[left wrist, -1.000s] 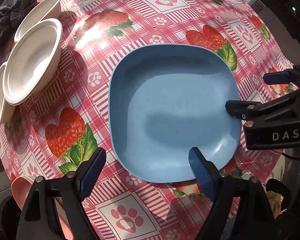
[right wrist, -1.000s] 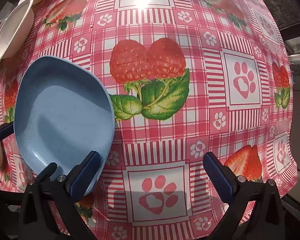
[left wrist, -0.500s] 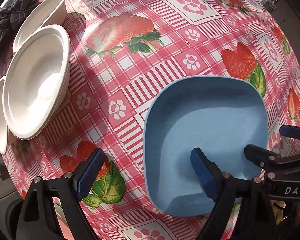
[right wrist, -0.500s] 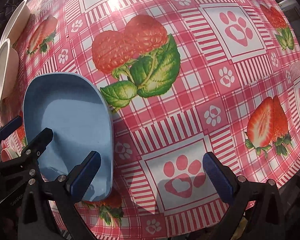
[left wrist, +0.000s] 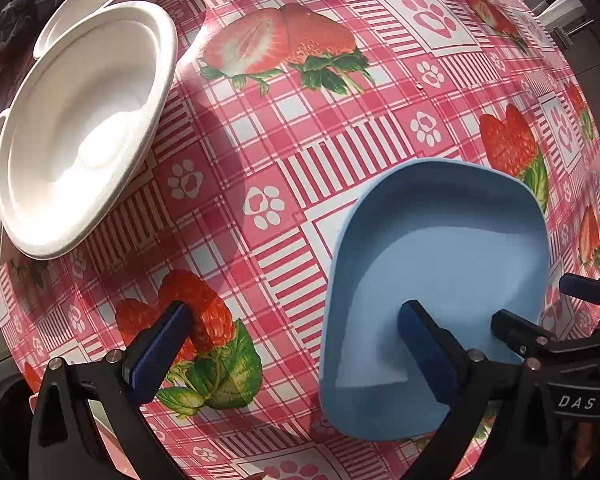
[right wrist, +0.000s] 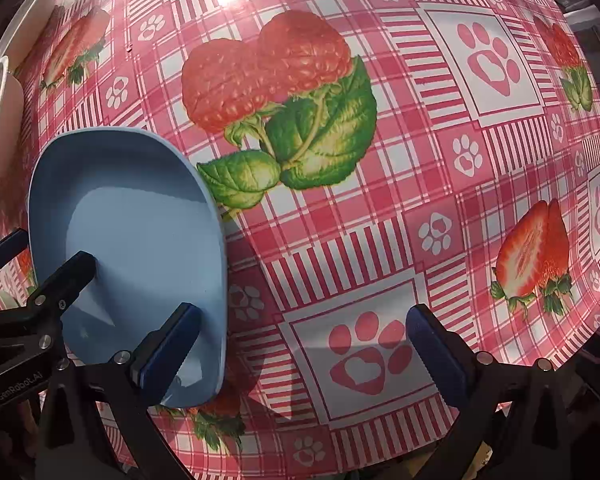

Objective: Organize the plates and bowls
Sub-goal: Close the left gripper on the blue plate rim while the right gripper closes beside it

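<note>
Blue square plastic plate (left wrist: 440, 272) sits flat on the worktop (left wrist: 300, 140) with its pink checked strawberry oilcloth, lower right of the left wrist view, lower left of the right one. Left claw (left wrist: 292, 340) is spreading its jaws wider right now, one finger over the plate's floor and the other over bare cloth, nothing gripped. Right claw (right wrist: 300, 344) is wide open too, straddling the plate's right edge without pinching it.

My take on the next grab: drop one finger inside the rim and one outside, then squeeze only the thin raised edge. Lift level so it doesn't slide on that slick cloth.

Count so far: one blue plate, and at the upper left three white moulded-fibre bowls (left wrist: 84, 120) overlapping each other. Something pink peeks out at the lower left edge, can't tell what.
</note>
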Demonstrator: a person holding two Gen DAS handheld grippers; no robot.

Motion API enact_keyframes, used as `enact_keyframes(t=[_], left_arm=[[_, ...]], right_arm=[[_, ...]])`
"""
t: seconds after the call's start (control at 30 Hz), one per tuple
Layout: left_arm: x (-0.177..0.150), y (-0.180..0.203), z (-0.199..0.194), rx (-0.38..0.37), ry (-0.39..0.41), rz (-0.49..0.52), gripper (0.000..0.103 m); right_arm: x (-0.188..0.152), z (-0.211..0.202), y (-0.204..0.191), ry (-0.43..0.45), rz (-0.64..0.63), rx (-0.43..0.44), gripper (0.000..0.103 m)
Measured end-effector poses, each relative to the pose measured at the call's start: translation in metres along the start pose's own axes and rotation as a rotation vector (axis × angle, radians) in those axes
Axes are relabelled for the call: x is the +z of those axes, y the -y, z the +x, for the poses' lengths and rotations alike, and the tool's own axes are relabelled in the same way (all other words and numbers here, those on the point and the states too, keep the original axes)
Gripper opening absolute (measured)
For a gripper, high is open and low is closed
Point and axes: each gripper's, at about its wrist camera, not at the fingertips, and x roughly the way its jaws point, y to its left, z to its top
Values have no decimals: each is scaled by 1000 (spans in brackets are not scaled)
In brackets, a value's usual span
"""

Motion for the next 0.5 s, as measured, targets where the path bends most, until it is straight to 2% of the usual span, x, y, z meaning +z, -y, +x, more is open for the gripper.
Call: enact_keyframes(t=[0.23,0.37,0.47,0.5], left_arm=[[-9,-11,0,4,-14,-11,103],[9,9,7,14,-43,15,103],[21,33,3,22,-60,59,93],[23,39,0,27,-61,85,86]], right_arm=[[1,2,0,-7,1,3,103],[-2,-5,1,-15,3,5,103],[-2,-4,1,-19,0,-5,103],[-2,-4,0,-17,-4,-7,100]])
